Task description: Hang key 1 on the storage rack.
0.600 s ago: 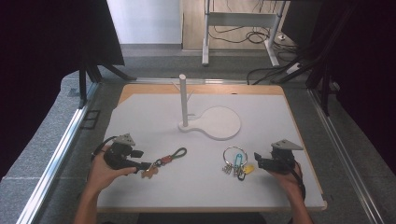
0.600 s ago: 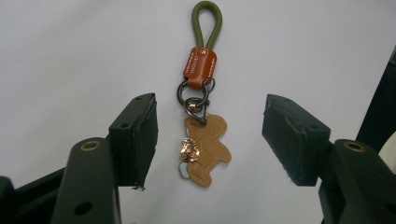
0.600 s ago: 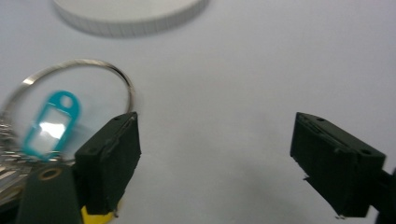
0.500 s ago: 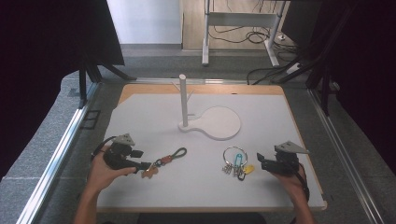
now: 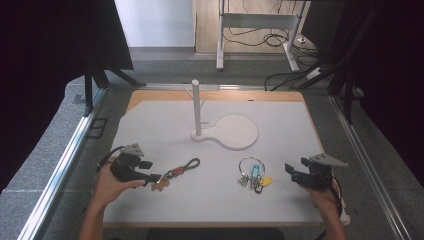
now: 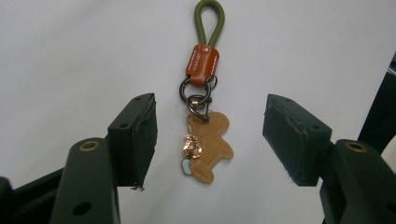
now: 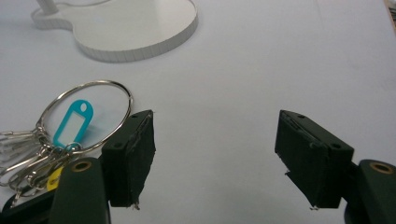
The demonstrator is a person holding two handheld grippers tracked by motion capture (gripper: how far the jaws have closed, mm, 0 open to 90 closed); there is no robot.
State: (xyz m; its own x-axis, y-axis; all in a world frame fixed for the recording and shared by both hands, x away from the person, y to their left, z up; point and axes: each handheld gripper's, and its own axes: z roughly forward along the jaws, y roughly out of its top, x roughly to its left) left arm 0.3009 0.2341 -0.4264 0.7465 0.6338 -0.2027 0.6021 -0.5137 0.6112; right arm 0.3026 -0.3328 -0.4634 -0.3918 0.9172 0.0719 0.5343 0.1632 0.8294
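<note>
White board [image 5: 165, 125] on the table carries a bear keychain [image 6: 205, 140] lying between the spread jaws of the left gripper [image 6: 210, 140], untouched. Right gripper [image 7: 215, 158] is spread too, holding nothing, with the key ring [image 7: 84, 116] just beside one jaw.

You're looking at a keychain [image 6: 203, 100] with an olive-green cord loop, an orange-brown leather band stitched in white, dark metal rings, and a tan bear charm with a copper-coloured stud and a pale blue tab. Your key ring [image 7: 84, 116] is silver, carrying a teal tag with a white insert and a yellow tag. White board [image 5: 165, 130], white stand [image 5: 225, 131]. Both grippers' pads are black.
</note>
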